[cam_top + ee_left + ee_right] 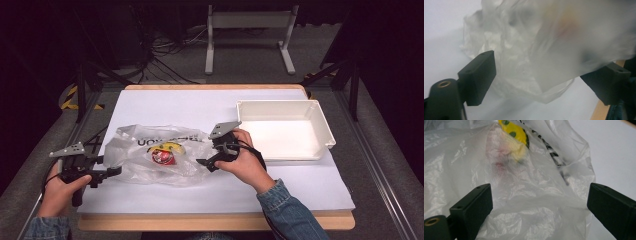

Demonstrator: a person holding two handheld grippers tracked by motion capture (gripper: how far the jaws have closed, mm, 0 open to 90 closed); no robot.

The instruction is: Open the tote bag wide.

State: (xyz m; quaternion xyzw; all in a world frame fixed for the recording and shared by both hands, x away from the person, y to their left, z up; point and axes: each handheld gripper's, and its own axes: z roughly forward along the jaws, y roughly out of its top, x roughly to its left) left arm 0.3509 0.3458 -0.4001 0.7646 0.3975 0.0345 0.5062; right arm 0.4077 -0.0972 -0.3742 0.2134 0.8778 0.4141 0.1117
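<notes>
Item: plastic bag [150,155], thin, translucent, printed, with a red and yellow packet [164,154] inside; it lies crumpled on the white tabletop [200,107], left of centre, near edge. We judge it light, limp and slippery, best pinched at a bunched edge rather than the flat film. Left claw [112,172] sits at its left end, jaws apart, film between them unpinched. Right claw [207,162] sits at its right end, jaws also apart. Both hands hold level, pointing inward. White tray [320,127] stands far right.
</notes>
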